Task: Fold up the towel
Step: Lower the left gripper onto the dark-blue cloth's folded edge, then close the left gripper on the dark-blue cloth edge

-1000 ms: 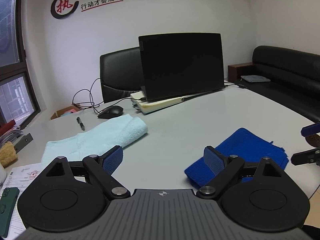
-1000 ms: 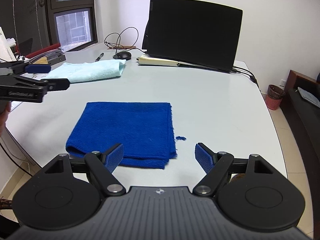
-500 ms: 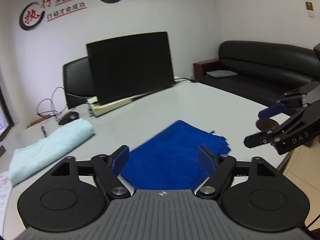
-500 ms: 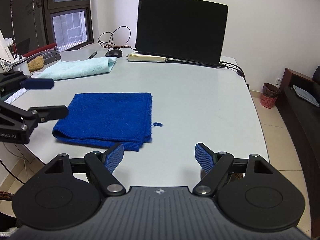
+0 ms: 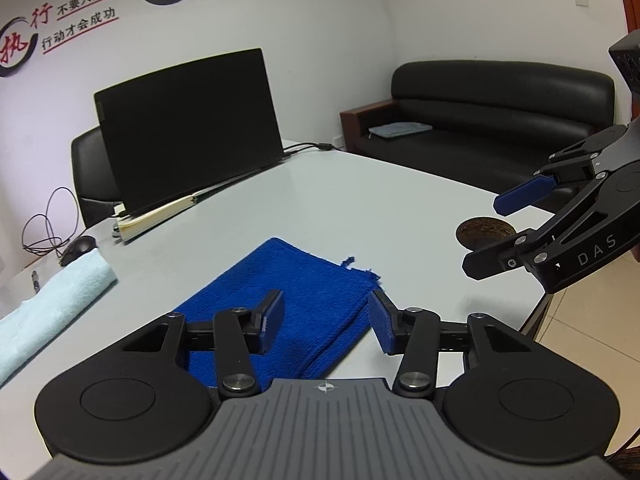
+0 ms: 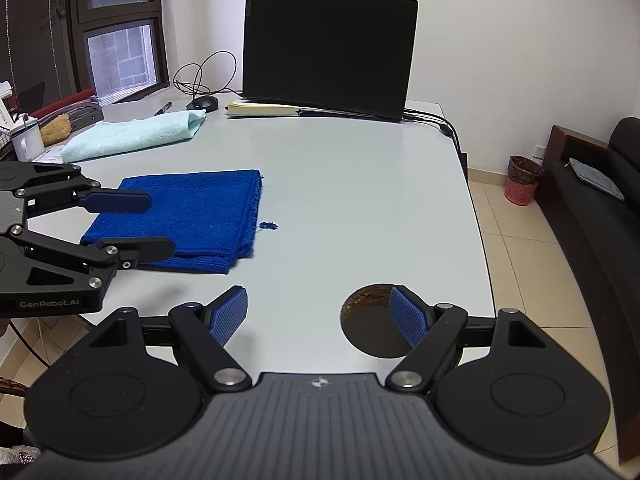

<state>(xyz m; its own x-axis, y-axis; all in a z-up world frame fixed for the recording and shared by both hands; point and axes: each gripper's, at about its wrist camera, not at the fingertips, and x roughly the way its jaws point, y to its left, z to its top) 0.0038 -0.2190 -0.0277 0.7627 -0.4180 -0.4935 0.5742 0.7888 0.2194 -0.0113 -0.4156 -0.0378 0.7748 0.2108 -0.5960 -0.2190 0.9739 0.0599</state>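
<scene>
A folded dark blue towel [image 5: 304, 288] [image 6: 192, 216] lies on the pale grey table [image 6: 360, 200] near its front edge. My left gripper [image 5: 326, 318] [image 6: 160, 224] hovers over the towel's near left corner, turned on its side. Its jaws are closing, with the towel's edge between the fingers, and the pads do not press on it. My right gripper [image 6: 319, 315] [image 5: 508, 228] stands open over bare table to the right of the towel, with nothing between its fingers. A loose blue thread scrap [image 6: 269, 225] lies beside the towel's right edge.
A light blue towel [image 6: 136, 136] [image 5: 52, 304] lies at the back left, beside a mouse [image 6: 202, 103] and a pen. An open black laptop [image 6: 328, 52] stands on a notebook at the back. A round cable hole [image 6: 372, 320] is near the front edge. A black sofa [image 5: 480, 120] stands beyond.
My left gripper swung right from the light blue towel to the dark blue one, sinking, and its jaws narrowed. The right gripper drew away to the right of the towel, still wide.
</scene>
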